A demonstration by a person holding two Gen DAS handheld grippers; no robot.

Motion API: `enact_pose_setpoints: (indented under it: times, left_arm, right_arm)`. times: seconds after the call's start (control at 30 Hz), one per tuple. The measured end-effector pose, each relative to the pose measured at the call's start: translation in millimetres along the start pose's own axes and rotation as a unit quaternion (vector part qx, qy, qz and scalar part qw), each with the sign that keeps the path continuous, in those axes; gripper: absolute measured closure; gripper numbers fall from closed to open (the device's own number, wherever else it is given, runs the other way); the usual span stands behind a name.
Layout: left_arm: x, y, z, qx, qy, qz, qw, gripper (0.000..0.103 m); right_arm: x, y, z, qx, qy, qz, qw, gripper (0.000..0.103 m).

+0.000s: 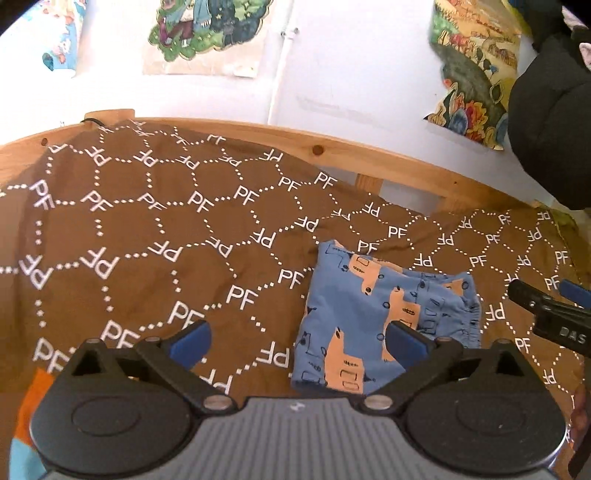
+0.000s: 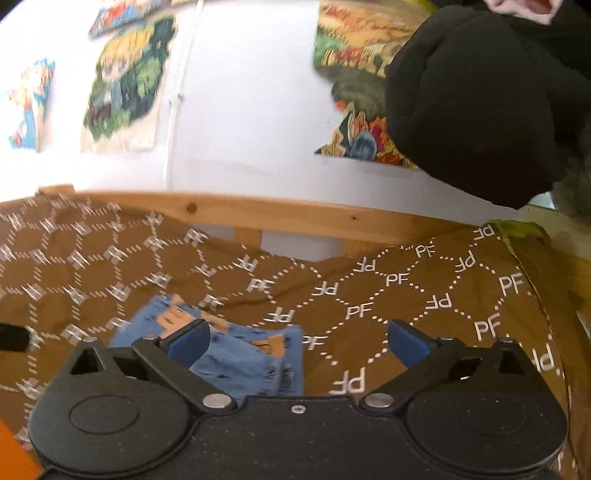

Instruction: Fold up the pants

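The blue pants (image 1: 373, 321) with orange patches lie folded into a small packet on the brown bedspread (image 1: 147, 229). My left gripper (image 1: 295, 341) is open and empty, just in front of the packet's near left corner. My right gripper (image 2: 297, 341) is open and empty above the spread, with the pants (image 2: 240, 354) under its left finger. Its tip also shows in the left wrist view (image 1: 550, 306), to the right of the pants. The right wrist view is blurred on its left side.
A wooden bed rail (image 1: 258, 136) runs along the far edge of the spread, below a white wall with posters (image 1: 207, 33). A black padded garment (image 2: 480, 103) hangs at the upper right. An orange patch (image 1: 33, 402) shows at the near left.
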State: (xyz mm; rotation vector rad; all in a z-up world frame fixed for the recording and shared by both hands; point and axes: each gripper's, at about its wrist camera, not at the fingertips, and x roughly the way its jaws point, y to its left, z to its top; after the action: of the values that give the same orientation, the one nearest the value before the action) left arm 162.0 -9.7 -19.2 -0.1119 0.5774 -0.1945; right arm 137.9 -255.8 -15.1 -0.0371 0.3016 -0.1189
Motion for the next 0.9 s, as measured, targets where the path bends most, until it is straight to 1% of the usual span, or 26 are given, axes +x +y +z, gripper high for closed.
enact_pose_setpoints:
  times: [0.1, 0.23, 0.4, 0.5, 0.63, 0.73, 0.9]
  left_arm:
    - [-15.6, 2.2, -4.7, 0.004, -0.004, 0.002, 1.0000, 0.000]
    - [-31.1, 5.1, -13.4, 0.012, -0.002, 0.000, 0.9999, 0.000]
    - [-42.3, 9.4, -26.8, 0.015, 0.004, -0.001, 0.9999, 0.000]
    - [-47.6, 9.0, -35.4, 0.032, 0.005, 0.001, 0.9995, 0.000]
    - [-55.4, 5.8, -47.9, 0.067, 0.001, 0.012, 0.9977, 0.000]
    - [-61.4, 5.8, -56.5, 0.082, -0.001, 0.014, 0.9966, 0.000]
    - [-69.8, 4.4, -67.5, 0.110, -0.005, 0.016, 0.9938, 0.000]
  right_arm:
    - [-26.9, 6.8, -1.8, 0.011, -0.010, 0.005, 1.000, 0.001]
    - [-56.6, 13.3, -6.3, 0.031, -0.013, 0.009, 0.999, 0.001]
    - [-80.7, 21.7, -13.6, 0.031, -0.016, 0.008, 0.999, 0.001]
    - [-91.9, 26.6, -19.9, 0.037, -0.009, 0.010, 0.999, 0.001]
    - [-104.9, 33.2, -33.8, 0.038, 0.007, 0.012, 0.999, 0.001]
    - [-113.1, 36.4, -44.1, 0.042, 0.019, 0.006, 0.999, 0.001]
    - [-122.0, 43.2, -55.0, 0.028, 0.020, 0.002, 0.999, 0.001]
